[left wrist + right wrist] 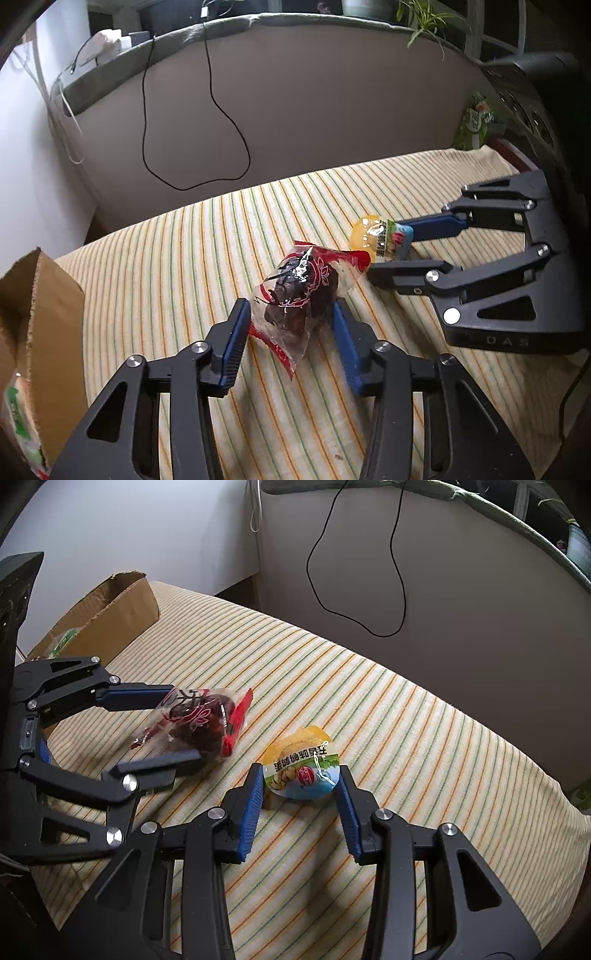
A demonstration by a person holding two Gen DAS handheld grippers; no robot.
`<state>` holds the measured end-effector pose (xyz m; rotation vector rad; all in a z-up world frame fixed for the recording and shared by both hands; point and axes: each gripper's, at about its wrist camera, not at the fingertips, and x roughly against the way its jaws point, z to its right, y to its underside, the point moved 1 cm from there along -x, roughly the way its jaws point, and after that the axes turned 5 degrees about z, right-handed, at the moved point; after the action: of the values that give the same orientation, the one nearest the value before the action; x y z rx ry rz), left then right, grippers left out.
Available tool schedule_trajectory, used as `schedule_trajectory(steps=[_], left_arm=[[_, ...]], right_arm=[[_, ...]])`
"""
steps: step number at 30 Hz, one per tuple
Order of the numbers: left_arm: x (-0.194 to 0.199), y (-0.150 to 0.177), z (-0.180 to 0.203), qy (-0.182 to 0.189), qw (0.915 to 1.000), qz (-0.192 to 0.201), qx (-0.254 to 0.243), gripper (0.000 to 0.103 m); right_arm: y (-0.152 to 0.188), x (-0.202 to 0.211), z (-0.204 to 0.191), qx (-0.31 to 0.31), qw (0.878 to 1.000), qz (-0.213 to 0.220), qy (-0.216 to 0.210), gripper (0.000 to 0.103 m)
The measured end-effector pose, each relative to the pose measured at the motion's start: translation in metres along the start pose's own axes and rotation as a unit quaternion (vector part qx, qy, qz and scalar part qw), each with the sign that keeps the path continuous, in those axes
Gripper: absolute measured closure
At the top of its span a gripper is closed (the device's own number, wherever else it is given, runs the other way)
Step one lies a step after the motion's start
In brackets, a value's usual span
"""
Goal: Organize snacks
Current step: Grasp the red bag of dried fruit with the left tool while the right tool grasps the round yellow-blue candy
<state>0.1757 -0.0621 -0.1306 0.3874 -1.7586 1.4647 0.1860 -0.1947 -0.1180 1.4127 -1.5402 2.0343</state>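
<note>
A clear packet with red print and dark dried fruit [299, 291] lies on the striped cloth [177, 258]. My left gripper [291, 314] has its blue pads on both sides of the packet and is closed on it; it also shows in the right wrist view [184, 731]. A round yellow jelly cup with a printed lid [301, 770] sits between the pads of my right gripper [301, 786], which is closed on it. In the left wrist view the cup [376, 236] is to the right of the packet.
An open cardboard box [110, 616] with a green-printed packet inside stands at the left end of the cloth. A green snack bag [474, 122] leans at the far right. A grey wall panel [295, 110] with a hanging black cable borders the far side.
</note>
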Motion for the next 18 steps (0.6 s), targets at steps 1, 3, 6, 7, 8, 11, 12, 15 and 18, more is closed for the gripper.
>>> schedule_trajectory(steps=[1, 3, 6, 7, 8, 11, 12, 15, 18], left_arm=[[0.001, 0.001, 0.000, 0.001, 1.0000, 0.002, 0.003, 0.064], [0.004, 0.001, 0.001, 0.002, 1.0000, 0.006, 0.008, 0.066], [0.005, 0.003, -0.004, 0.007, 0.9998, 0.010, 0.018, 0.069], [0.007, 0.003, -0.005, 0.009, 0.9997, 0.011, 0.022, 0.070], [0.009, 0.004, -0.005, 0.010, 0.9996, 0.012, 0.025, 0.070], [0.014, 0.005, -0.009, 0.020, 0.9989, 0.015, 0.039, 0.071], [0.015, 0.006, -0.010, 0.022, 0.9988, 0.016, 0.041, 0.071], [0.021, 0.007, -0.014, 0.022, 0.9985, 0.022, 0.045, 0.071], [0.031, 0.006, -0.017, 0.026, 0.9976, 0.032, 0.055, 0.072]], right_arm=[[0.000, 0.001, 0.000, 0.000, 1.000, 0.000, 0.000, 0.063], [0.000, 0.002, 0.001, -0.001, 1.000, 0.002, 0.002, 0.063], [0.001, 0.006, 0.002, -0.005, 1.000, 0.007, 0.001, 0.063], [0.001, 0.008, 0.004, -0.007, 1.000, 0.009, 0.001, 0.063], [0.001, 0.010, 0.005, -0.009, 1.000, 0.011, 0.000, 0.064], [0.001, 0.015, 0.006, -0.012, 1.000, 0.016, -0.001, 0.064], [0.001, 0.017, 0.006, -0.012, 1.000, 0.017, -0.001, 0.064], [0.003, 0.024, 0.008, -0.013, 1.000, 0.021, -0.001, 0.064], [0.004, 0.031, 0.008, -0.017, 0.999, 0.027, -0.001, 0.064]])
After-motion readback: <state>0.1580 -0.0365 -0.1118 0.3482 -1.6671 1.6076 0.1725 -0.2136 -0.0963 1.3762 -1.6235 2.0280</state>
